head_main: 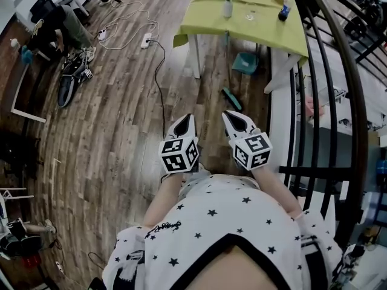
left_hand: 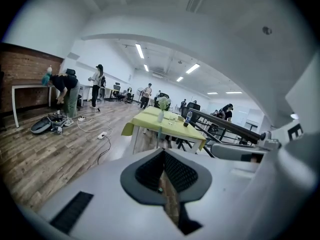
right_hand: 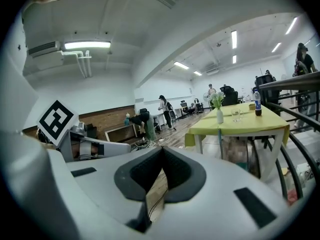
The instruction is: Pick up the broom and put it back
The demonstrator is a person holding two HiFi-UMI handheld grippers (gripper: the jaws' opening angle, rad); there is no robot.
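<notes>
Holds left gripper and right gripper clenched, nothing in either, side by side over wood floor. Notes broom far ahead, upright against green-clothed counter, brush on floor, near teal dustpan.

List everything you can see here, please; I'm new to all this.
table: one, yellow-green cloth, ahead on the wood floor
vase: one, white, with flowers, on the table
glass: one, clear, on the table
bottle: one, dark, blue cap, on the table
broom: one, teal head, on the floor by the table
dustpan: one, teal, under the table
railing: one, black, at right
cables: several, black and white, on the floor
people: several, far off, one bending at left
shirt: one, white with black stars, the wearer's
left gripper: white, jaws shut, empty
right gripper: white, jaws shut, empty
</notes>
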